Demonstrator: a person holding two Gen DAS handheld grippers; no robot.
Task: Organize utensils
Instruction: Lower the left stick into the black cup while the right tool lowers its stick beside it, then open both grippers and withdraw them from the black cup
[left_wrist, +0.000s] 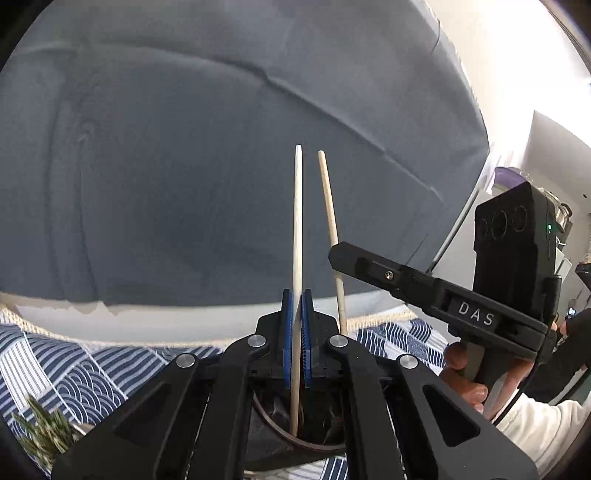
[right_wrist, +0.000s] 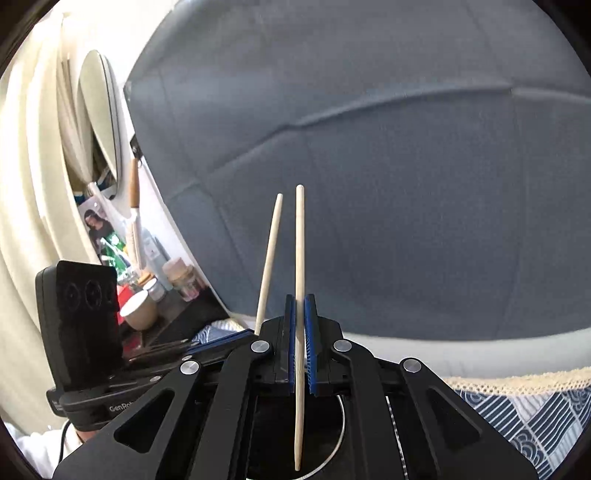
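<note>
We are holding one chopstick in each tool, both upright over a dark round container. Left gripper (left_wrist: 297, 325) is clamped flat on the pale chopstick (left_wrist: 297, 236); right gripper (right_wrist: 300, 332) is pinching the tan chopstick (right_wrist: 299, 280) the same way. Step in hand, we judge: lowering the pair into the container (right_wrist: 341, 432). Next calls for keeping tips inside the rim, then easing the pads apart. Only the right view is showing the cluttered shelf (right_wrist: 147, 291); only the left, the plant (left_wrist: 48, 432) on the patterned cloth (left_wrist: 74, 369).

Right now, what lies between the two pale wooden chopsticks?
Nothing: in both wrist views only the grey cushion backdrop shows between the left-held pale wooden chopstick and the right-held pale wooden chopstick; they stand apart.
</note>
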